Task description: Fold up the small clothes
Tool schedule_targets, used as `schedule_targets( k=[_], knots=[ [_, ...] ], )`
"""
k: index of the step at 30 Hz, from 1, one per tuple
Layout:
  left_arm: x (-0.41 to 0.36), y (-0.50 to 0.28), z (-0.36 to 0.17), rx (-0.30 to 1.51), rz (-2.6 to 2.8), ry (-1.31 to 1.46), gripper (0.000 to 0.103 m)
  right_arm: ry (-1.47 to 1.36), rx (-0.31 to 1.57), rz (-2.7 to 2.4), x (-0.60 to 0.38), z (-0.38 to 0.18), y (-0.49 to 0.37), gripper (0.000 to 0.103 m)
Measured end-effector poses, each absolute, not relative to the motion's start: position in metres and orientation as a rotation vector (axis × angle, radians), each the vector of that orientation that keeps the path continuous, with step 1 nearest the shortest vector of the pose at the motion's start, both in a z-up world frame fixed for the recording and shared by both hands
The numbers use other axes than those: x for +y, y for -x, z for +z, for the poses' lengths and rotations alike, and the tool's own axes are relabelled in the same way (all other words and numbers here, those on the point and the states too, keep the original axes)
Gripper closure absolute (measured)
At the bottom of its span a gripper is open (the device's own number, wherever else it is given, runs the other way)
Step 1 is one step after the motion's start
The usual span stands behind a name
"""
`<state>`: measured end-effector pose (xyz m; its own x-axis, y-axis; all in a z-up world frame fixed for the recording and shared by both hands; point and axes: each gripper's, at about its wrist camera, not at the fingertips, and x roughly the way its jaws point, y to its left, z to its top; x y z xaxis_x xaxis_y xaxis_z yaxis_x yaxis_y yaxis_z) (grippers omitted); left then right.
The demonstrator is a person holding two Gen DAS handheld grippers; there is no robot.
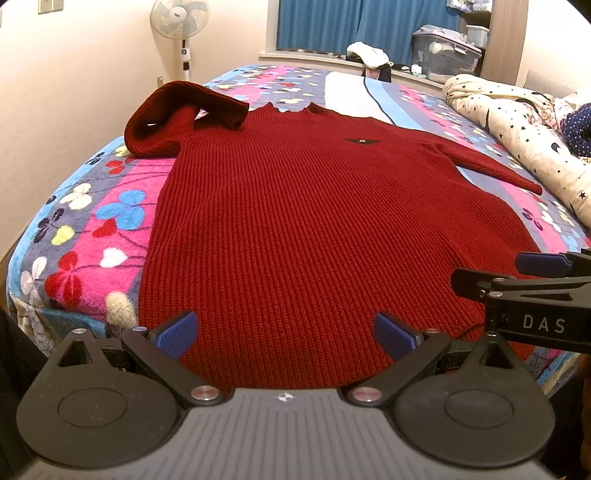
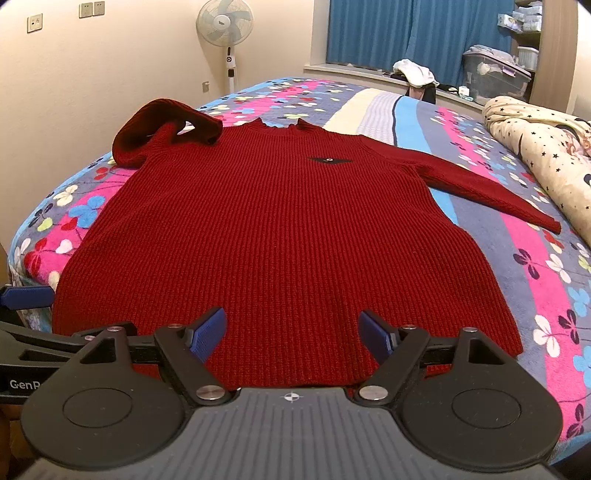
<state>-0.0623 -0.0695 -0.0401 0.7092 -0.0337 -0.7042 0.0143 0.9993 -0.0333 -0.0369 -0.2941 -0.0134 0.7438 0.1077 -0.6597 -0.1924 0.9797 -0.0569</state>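
Note:
A dark red knit sweater [image 1: 295,206] lies flat, front up, on the bed, hem toward me; it also shows in the right wrist view [image 2: 280,236]. Its left sleeve [image 1: 177,118] is bunched up in a loop by the shoulder. Its right sleeve [image 1: 484,162] lies stretched out to the right. My left gripper [image 1: 284,332] is open and empty just above the hem. My right gripper [image 2: 291,332] is open and empty above the hem too. The right gripper's side shows at the right of the left wrist view [image 1: 524,291].
The bed has a flowered fleece blanket [image 1: 103,221]. A rolled star-print quilt [image 1: 517,125] lies along the right side. A standing fan [image 1: 181,26], blue curtains [image 2: 406,33] and a storage box [image 2: 495,74] stand behind the bed.

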Motion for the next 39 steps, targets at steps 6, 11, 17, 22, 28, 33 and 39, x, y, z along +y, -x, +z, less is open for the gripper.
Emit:
schedule_targets(
  k=[6,11,17,22,28,33,39],
  knots=[
    [-0.069,0.062,-0.04,0.779,-0.024,0.025,0.001,0.12,0.716,0.167,-0.294,-0.014,0.037,0.023],
    [-0.07,0.066,-0.035,0.736,-0.013,0.006,0.001,0.112,0.71,0.168,-0.294,-0.014,0.037,0.023],
    [-0.066,0.064,-0.013,0.633,-0.047,-0.029,0.03,0.063,0.65,0.161,-0.3,-0.003,0.039,0.037],
    [-0.053,0.04,0.021,0.593,-0.109,-0.008,0.051,0.011,0.56,0.163,-0.307,0.008,0.039,0.068],
    [-0.037,-0.03,0.062,0.558,-0.181,-0.044,0.08,-0.05,0.535,0.173,-0.316,0.022,0.03,0.069],
    [-0.02,-0.117,0.077,0.559,-0.149,-0.097,0.085,-0.089,0.482,0.198,-0.323,0.045,0.006,0.045],
    [-0.001,-0.216,0.066,0.574,-0.047,-0.068,0.062,-0.047,0.436,0.226,-0.32,0.071,-0.06,0.044]
  ],
)
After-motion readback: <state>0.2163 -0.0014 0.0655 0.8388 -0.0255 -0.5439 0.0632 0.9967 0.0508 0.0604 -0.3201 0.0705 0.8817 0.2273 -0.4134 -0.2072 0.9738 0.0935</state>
